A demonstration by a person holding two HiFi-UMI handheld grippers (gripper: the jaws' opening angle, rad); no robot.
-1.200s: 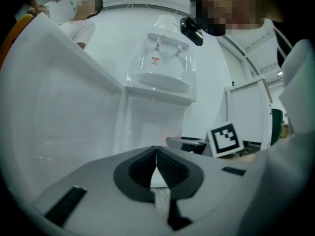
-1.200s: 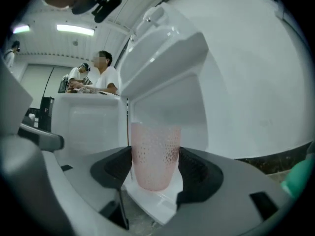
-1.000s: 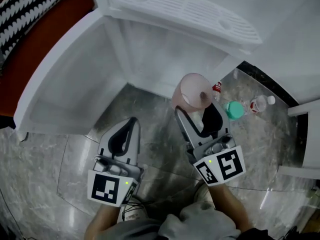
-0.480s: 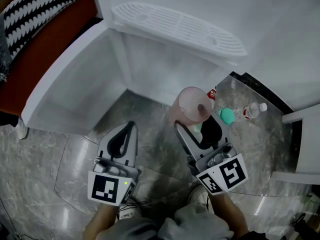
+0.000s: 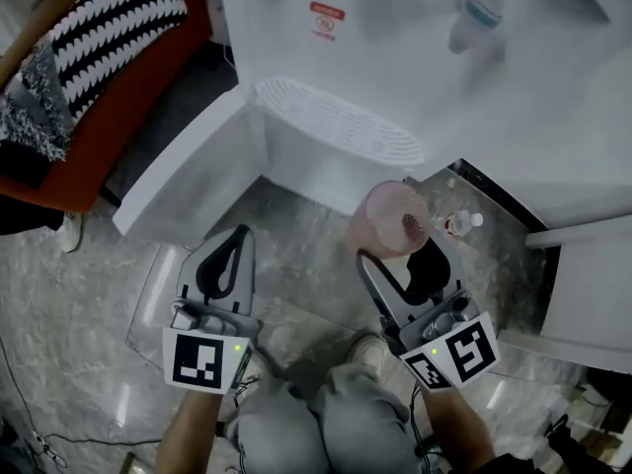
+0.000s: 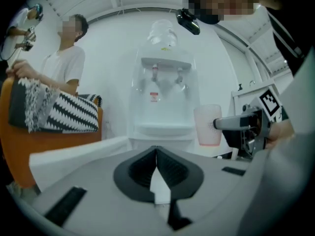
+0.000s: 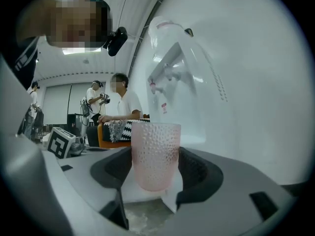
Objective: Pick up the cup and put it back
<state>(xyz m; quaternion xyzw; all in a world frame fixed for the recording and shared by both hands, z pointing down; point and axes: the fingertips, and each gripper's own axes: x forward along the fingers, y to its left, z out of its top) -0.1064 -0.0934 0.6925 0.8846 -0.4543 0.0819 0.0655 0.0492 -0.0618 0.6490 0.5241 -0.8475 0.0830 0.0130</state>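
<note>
We are holding a pale pink cup (image 5: pixel 393 219) in our right gripper (image 5: pixel 406 256). It is see-through, with small raised dots covering its wall from the rim down, and it is narrowing slightly toward the base. In the right gripper view the cup (image 7: pixel 155 154) is standing upright, with a dark jaw pad pressing against each side of its lower half. The jaws are standing only as far apart as the cup's width and are clamping it.

The cup is hanging in the air above the marble floor (image 5: pixel 99 294), just in front of the white water dispenser (image 5: pixel 336 131) and off its right corner. From the left gripper view the cup (image 6: pixel 208 124) is sitting beside the dispenser (image 6: pixel 160 97), near the level of its drip tray.

Our left gripper (image 5: pixel 235 240) is hovering to the left, well apart from the cup. Its jaws are pressing together at the tips with nothing between them.

A small bottle (image 5: pixel 456 223) is lying on the floor just beyond the cup, and an orange chair (image 5: pixel 109 117) with a black-and-white blanket is standing at the far left.
</note>
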